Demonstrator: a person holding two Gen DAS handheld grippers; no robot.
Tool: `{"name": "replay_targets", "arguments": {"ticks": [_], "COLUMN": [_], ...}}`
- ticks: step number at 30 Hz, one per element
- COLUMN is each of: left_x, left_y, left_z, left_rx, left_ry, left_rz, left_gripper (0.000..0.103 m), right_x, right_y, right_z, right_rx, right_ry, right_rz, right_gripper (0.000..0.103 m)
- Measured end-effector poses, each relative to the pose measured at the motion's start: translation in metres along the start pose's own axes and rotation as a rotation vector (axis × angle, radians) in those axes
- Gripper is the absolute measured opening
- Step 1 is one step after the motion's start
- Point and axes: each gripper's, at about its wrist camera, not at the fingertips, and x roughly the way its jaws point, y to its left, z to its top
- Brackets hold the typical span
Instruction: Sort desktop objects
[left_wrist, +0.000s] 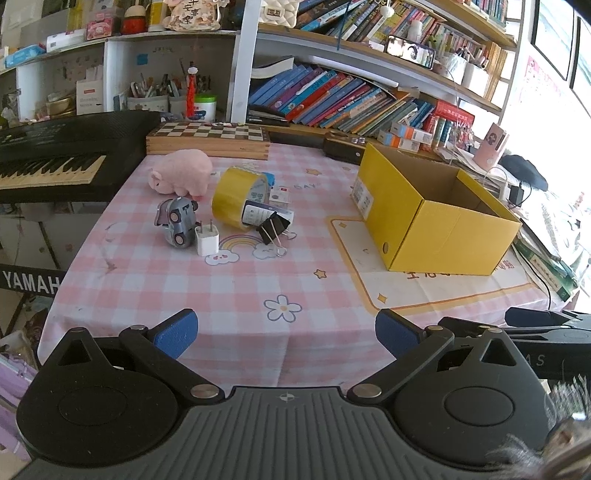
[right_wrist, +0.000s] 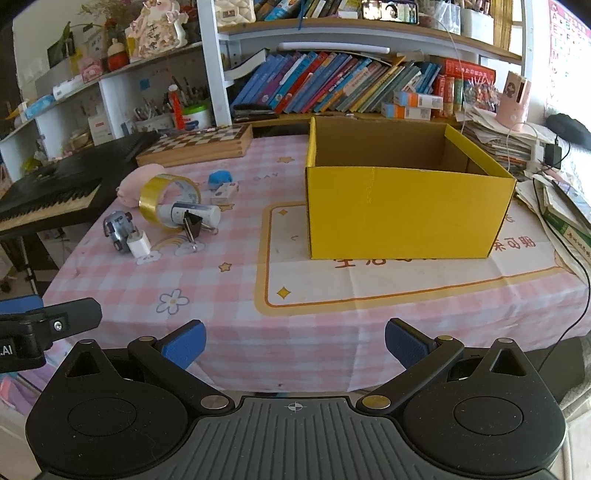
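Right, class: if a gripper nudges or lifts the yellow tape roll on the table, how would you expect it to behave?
The tape roll stands on its curved edge, so a sideways nudge would probably set it rolling. Its hollow ring looks stiff and fairly light, likely easy to pinch across the wall. The glossy surface may be a bit slippery, and the small bottle against it could shift.

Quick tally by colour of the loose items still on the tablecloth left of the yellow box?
Pink: 1, plush pig
Yellow: 1, tape roll
Grey: 1, toy car
White: 3, charger plug, cylinder, small box
Black: 1, binder clip
Blue: 1, small object
Total: 8
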Motion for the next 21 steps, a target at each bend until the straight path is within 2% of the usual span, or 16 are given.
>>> {"name": "replay_targets", "arguments": {"ticks": [9,21], "left_x": [-0.002,-0.016], "left_y": [0.005,0.024], "left_z": [-0.003,-0.007], "left_rx": [-0.001,-0.030], "left_ry": [0.003,0.001], "left_rz": [-0.001,0.032], "left_gripper": [0.103,0.103], "right_x": [0.000,0.001], "right_y": [0.009,0.031], "right_z": [0.000,0.002], "right_rx": [-0.014,-0.066], "right_ry": [0.009,0.024], "right_rz": [0.019,0.103], "right_gripper": [0.103,0.103]}}
